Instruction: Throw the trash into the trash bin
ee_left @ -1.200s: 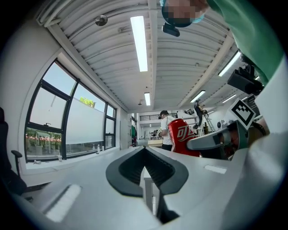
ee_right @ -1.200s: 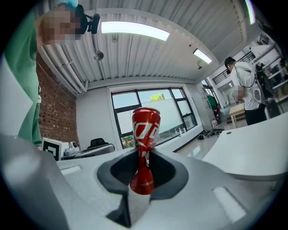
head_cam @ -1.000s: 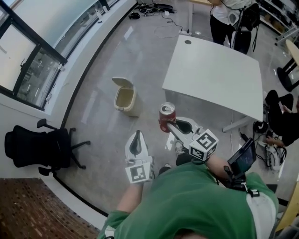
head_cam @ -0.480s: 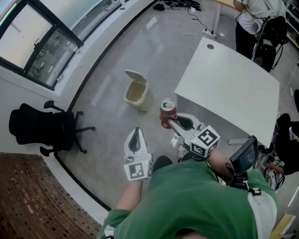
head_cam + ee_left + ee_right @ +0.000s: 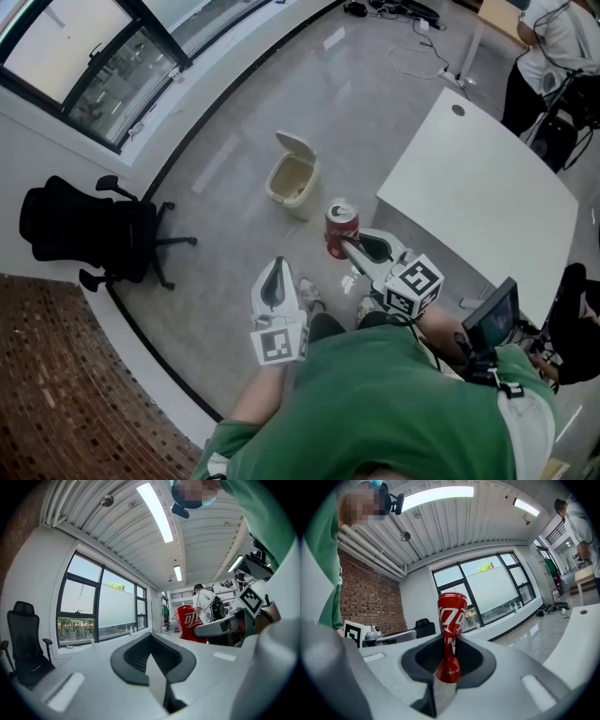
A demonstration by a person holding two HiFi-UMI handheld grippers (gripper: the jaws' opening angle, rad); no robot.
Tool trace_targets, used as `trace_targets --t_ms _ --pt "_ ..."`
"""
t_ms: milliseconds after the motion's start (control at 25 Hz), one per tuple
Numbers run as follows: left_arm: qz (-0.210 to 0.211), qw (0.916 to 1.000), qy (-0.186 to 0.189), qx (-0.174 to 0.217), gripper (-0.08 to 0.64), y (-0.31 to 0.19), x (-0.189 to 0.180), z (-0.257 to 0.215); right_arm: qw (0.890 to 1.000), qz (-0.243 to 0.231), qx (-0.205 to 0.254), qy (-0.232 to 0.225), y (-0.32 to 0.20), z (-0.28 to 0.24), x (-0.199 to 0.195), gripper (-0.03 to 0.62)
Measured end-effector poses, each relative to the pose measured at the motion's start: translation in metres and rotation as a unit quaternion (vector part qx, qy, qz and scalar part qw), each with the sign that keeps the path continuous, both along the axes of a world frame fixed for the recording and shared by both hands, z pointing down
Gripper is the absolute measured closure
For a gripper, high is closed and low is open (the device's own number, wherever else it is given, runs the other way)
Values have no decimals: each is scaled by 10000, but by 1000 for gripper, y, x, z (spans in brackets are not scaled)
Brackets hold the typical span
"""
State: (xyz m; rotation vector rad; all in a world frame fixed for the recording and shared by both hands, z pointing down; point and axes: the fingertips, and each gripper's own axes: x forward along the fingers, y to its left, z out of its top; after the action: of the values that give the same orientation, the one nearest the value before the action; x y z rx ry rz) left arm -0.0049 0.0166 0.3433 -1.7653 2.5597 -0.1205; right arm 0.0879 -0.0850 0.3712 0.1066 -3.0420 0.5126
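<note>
Right gripper [image 5: 347,246] pinches the red soda can [image 5: 341,227] mid-frame, long axis vertical, top up. Left gripper [image 5: 274,277] is pressed together, empty.

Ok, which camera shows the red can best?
The right gripper view: the red can stands centred and close, clamped in the right claw. The head view shows it small, from above; the left gripper view shows it off-centre, its base hidden behind that claw.

Glossy grey floor [image 5: 220,211]; white table [image 5: 487,216] at right, black office chair [image 5: 80,230] below dark-framed windows [image 5: 103,52]; brick wall [image 5: 365,599]; ceiling strip light [image 5: 436,493] on.
</note>
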Motion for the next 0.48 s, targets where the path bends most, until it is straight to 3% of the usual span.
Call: trace_targets --t_ms 480 --pt "419 9985 250 235 554 -36 -109 -7 9981 526 100 321 -30 -1 -93 525"
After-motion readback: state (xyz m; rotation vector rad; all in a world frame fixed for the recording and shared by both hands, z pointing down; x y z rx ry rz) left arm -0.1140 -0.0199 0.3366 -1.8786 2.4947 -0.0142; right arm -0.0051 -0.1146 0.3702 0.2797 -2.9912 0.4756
